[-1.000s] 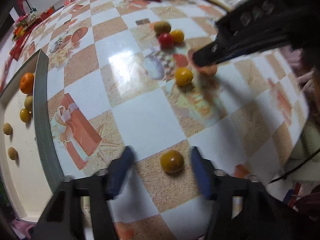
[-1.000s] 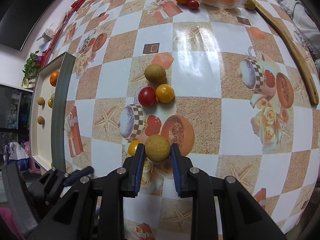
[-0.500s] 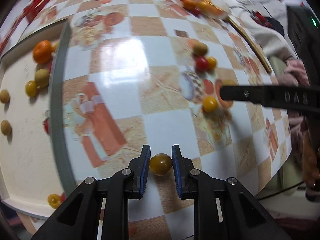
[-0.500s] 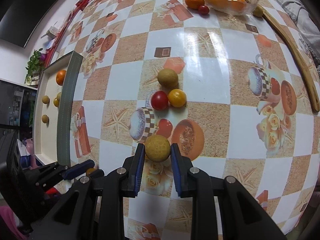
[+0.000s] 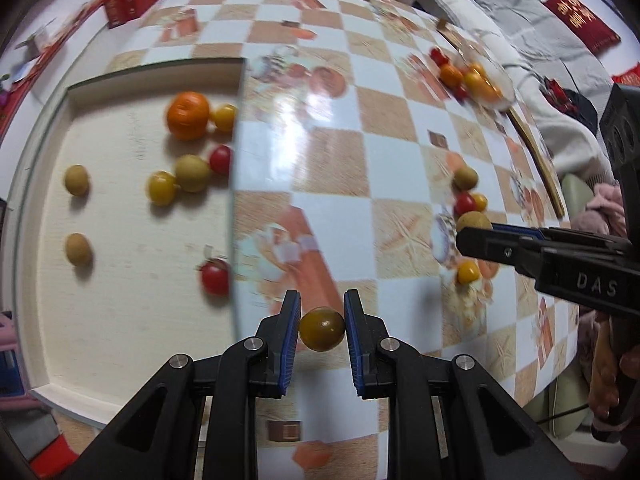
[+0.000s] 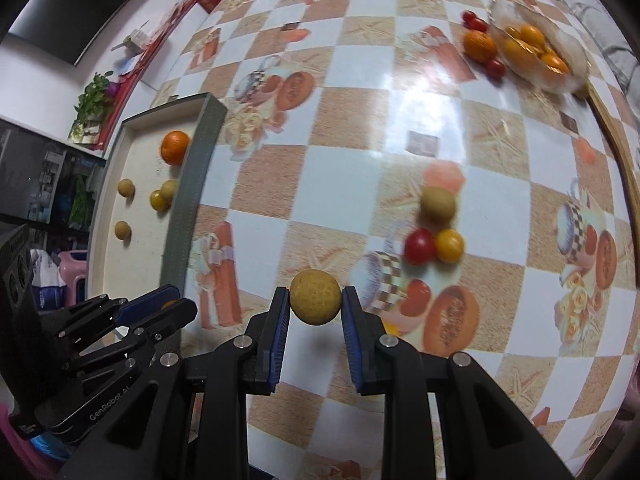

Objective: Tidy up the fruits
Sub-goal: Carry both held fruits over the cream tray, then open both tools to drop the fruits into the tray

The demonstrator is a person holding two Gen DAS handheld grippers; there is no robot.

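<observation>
Left wrist view shows the left gripper clamped on a dark yellow tomato just right of the tray, while the right gripper pinches a tan longan above the checkered table.

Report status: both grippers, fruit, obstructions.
Left gripper shut on dark yellow tomato. Right gripper shut on rough tan round fruit. Cream tray near, nothing blocking.
</observation>
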